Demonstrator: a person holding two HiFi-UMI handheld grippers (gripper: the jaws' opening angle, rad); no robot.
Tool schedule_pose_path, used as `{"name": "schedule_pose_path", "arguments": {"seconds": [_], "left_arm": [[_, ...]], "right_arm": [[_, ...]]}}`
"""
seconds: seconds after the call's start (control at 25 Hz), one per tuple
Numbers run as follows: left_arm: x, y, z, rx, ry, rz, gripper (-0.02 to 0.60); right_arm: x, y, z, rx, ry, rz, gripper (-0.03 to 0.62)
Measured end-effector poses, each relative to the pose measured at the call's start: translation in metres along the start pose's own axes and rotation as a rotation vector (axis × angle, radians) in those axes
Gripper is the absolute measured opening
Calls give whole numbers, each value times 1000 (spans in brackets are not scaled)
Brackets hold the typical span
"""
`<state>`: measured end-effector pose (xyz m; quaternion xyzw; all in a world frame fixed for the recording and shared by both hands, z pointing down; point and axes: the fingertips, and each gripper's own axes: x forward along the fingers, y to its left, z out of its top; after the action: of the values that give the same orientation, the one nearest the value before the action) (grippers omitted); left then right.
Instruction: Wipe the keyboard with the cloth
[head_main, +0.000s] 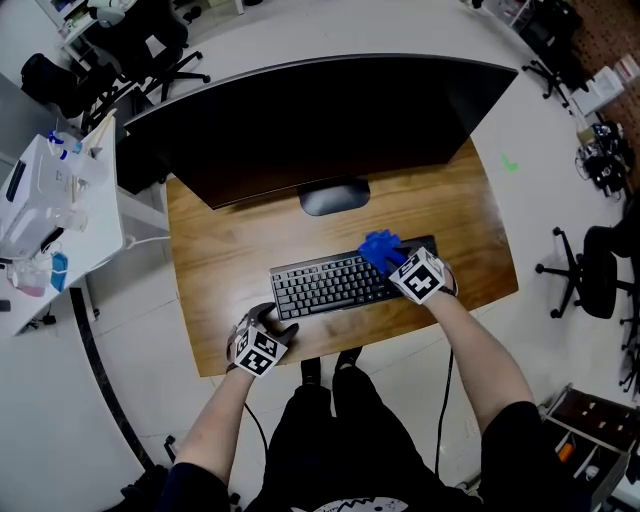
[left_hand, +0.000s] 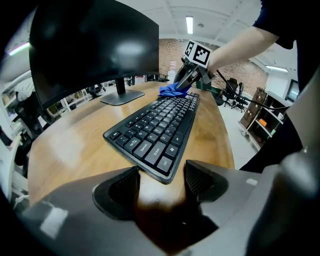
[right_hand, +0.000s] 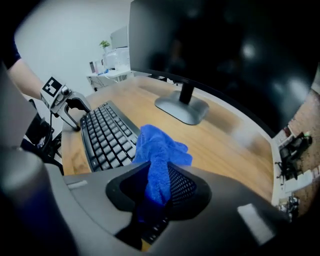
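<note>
The right gripper (right_hand: 157, 192) is clamped on a bunched blue cloth (right_hand: 159, 150), its jaws pinching a fold of the soft, fuzzy fabric while the loose end spills forward onto the right end of the keyboard (head_main: 325, 283). The left gripper (left_hand: 161, 175) sits at the opposite end with its jaws apart and nothing gripped. The keyboard's near corner stands in the gap between its ribbed pads, apparently bracing the board; whether the pads touch the corner cannot be told.

The wiping step appears to be under way or just starting, with the cloth at the far right keys and most of the board yet to be covered. The next move likely calls for dragging the cloth leftward across the rows with light downward pressure, keeping the pinch firm so the fabric does not slip out, while the left gripper keeps the board from sliding.

The keyboard is a flat, black, hard plastic slab with low matte keys. It lies on a smooth wooden table (head_main: 220, 250) with a rounded front edge. Behind it stands a wide, curved, glossy dark monitor (head_main: 310, 120) on an oval grey base (head_main: 334, 197).
</note>
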<state>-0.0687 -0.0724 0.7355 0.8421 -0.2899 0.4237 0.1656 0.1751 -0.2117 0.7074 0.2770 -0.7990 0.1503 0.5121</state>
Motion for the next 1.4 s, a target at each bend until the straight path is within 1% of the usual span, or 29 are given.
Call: {"name": "schedule_pose_path", "arguments": {"seconds": [0.12, 0.28, 0.44, 0.48, 0.56, 0.64, 0.76, 0.92, 1.04, 1.12, 1.24, 1.32, 1.4], "left_arm": [[0, 0, 1, 2, 3, -1, 295], [1, -2, 1, 2, 8, -2, 295], [1, -2, 3, 1, 8, -3, 295], [1, -3, 3, 1, 8, -3, 295], [1, -3, 3, 1, 6, -4, 295], [2, -3, 3, 4, 3, -6, 295], [2, -2, 2, 7, 1, -9, 295], [1, -1, 1, 9, -5, -11, 295], [0, 0, 1, 13, -9, -12, 295], [0, 0, 2, 15, -10, -13, 295], [0, -1, 3, 14, -12, -14, 295], [0, 0, 2, 14, -14, -12, 295], [0, 0, 1, 12, -15, -10, 295]], "right_arm": [[-13, -37, -34, 34, 42, -65, 106], [-28, -74, -70, 67, 95, -137, 106], [-41, -107, -109, 147, 188, -234, 106], [-43, -108, -111, 166, 184, -241, 106], [-45, -99, -95, 173, 124, -226, 106], [-45, -81, -65, 153, 54, -194, 106], [-42, -36, -2, 92, -57, -117, 106], [-31, 55, 79, -22, -175, 30, 106], [-16, 128, 119, -102, -209, 139, 106], [-3, 172, 131, -158, -201, 195, 106], [16, 222, 129, -260, -163, 240, 106], [30, 243, 118, -320, -119, 254, 106], [40, 252, 104, -369, -82, 252, 106]]}}
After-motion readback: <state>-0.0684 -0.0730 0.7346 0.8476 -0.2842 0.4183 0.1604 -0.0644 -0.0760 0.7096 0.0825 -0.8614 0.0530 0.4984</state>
